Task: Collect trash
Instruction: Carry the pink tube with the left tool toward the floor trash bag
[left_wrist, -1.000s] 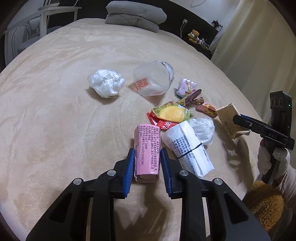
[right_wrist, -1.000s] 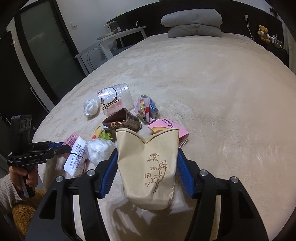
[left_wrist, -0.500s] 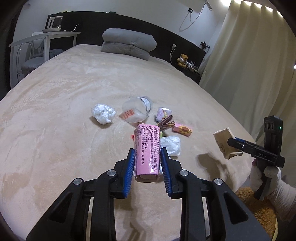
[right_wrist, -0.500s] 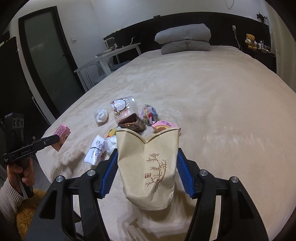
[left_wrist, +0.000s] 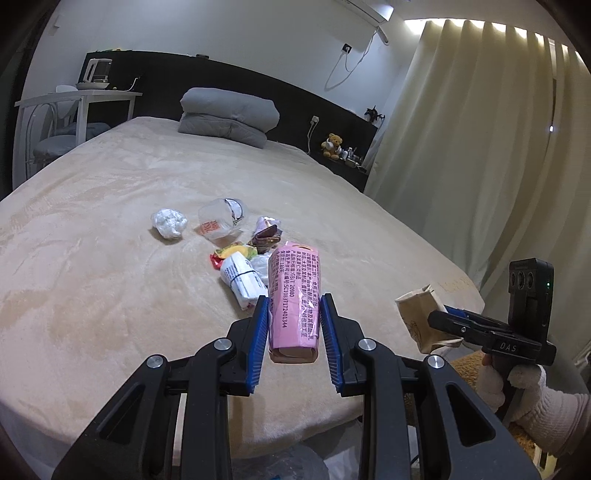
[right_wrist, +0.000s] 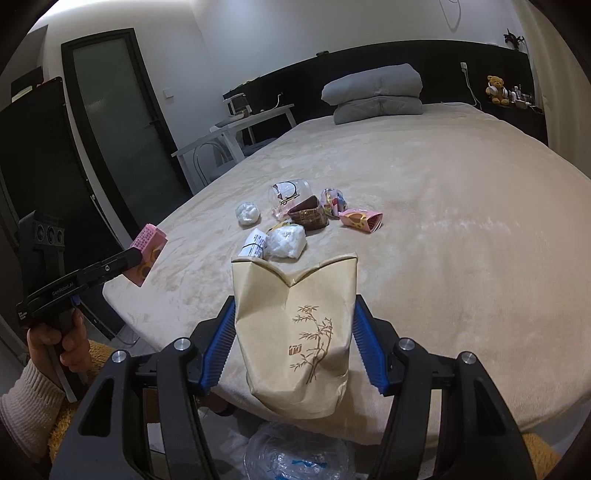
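Bedroom scene: beige bed (left_wrist: 110, 295) has a litter pile (right_wrist: 295, 221) beyond both tongs. Left tongs (left_wrist: 293, 328) pinch a pink packet (left_wrist: 295, 299), right tongs (right_wrist: 293, 339) squeeze a paper bag (right_wrist: 295, 332) (plastic bag below, probably the bin). Most trash is uncollected.
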